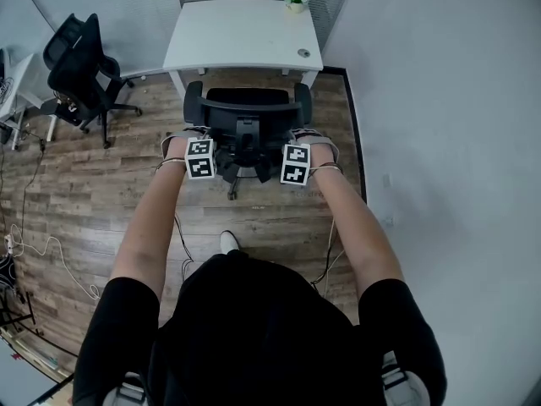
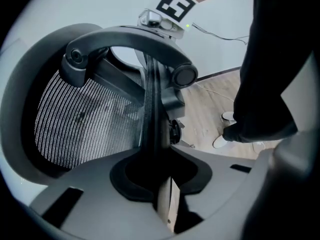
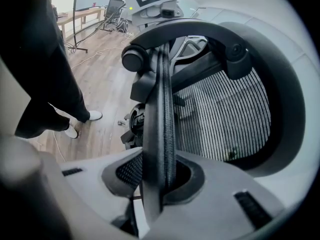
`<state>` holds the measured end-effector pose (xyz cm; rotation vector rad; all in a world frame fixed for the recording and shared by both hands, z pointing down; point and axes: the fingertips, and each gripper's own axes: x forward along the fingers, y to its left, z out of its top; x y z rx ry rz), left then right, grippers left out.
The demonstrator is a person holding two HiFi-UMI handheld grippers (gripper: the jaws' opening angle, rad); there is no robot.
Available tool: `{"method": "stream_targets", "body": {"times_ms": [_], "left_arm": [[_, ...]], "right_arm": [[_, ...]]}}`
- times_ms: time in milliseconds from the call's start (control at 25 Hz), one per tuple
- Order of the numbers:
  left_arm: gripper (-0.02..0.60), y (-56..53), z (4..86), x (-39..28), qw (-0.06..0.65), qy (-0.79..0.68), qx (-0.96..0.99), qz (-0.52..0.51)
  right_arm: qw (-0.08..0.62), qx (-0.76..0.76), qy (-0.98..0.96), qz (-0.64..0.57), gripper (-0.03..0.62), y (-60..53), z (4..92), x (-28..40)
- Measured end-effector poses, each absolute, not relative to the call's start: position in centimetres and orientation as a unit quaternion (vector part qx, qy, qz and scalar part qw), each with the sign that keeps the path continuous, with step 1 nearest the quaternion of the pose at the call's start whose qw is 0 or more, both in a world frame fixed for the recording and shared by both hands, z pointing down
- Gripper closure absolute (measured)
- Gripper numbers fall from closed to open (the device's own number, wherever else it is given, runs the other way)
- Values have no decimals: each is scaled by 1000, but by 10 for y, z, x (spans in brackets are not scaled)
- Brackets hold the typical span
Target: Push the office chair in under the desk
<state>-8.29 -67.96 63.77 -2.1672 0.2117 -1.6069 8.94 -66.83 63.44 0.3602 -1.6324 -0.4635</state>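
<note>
You have no words, numbers or brand marks to read on any surface here. The only printed marks are the black-and-white square patterns on the left cube [image 1: 200, 158] and the right cube [image 1: 295, 164] of your hand-held grippers. They are blocky code patterns, not letters or digits. The same kind of pattern shows again at the top of each gripper view, on the opposite cube, and it spells nothing there either.
</note>
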Motion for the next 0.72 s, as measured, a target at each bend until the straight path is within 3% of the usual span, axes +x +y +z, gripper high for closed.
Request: {"method": "stream_targets", "body": {"times_ms": [720], "left_arm": [[512,-733,646,-87,233,66,-777,-581]], "right_arm": [[646,179,-715,-196,503,-716,645,85]]}}
